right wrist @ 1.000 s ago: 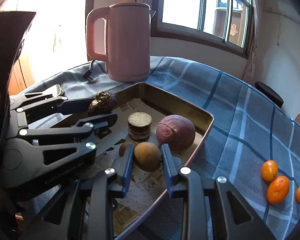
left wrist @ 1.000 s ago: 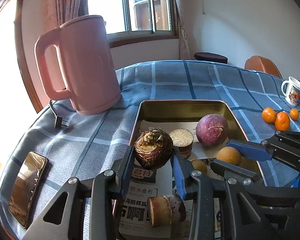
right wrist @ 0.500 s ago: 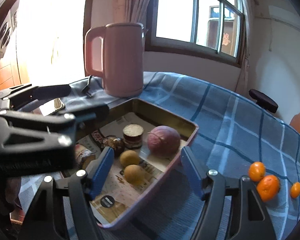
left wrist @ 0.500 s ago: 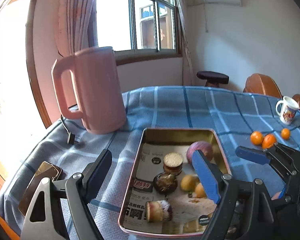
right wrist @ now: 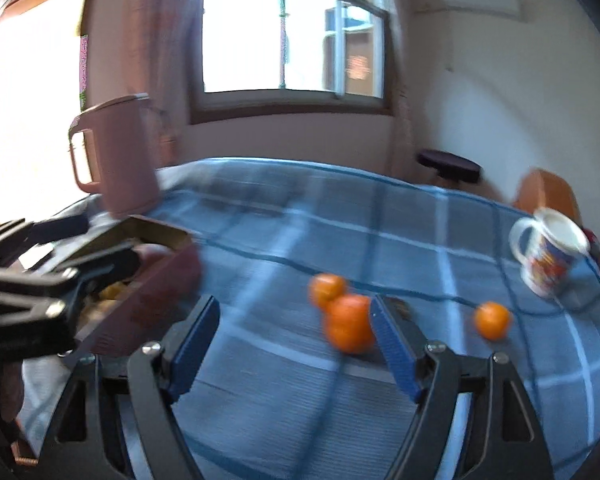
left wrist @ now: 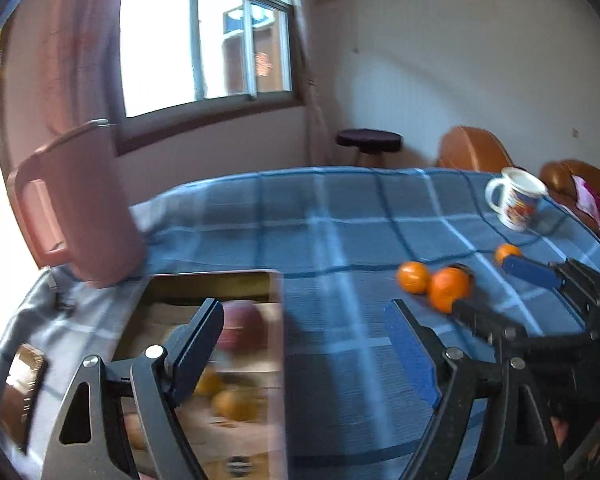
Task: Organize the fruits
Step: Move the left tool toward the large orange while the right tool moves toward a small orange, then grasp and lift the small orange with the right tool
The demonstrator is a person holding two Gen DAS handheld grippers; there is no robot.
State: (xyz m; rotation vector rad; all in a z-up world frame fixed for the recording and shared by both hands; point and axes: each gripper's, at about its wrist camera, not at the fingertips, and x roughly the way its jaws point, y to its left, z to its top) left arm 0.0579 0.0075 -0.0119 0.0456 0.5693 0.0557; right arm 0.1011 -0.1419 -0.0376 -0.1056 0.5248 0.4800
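Spreading wide, the left gripper [left wrist: 304, 336] holds nothing; its jaws have just been opening over bare blue plaid tablecloth [left wrist: 340, 216]. Right gripper [right wrist: 294, 332] likewise has jaws apart, just been opening further, nothing pinched. Both views are motion-blurred.

Metal tray [left wrist: 274, 356] sits lower left of the left wrist view, holding a reddish round fruit [left wrist: 242, 328] and yellow-orange fruits [left wrist: 232, 404]; contents too blurred to detail. Three oranges [right wrist: 350, 326] lie loose on the cloth right of centre: two touching, one [right wrist: 492, 320] apart toward the printed mug [right wrist: 550, 252]. Nearest orange sits just beside the right gripper's right finger. Pink kettle [left wrist: 76, 208] stands upright behind the tray.
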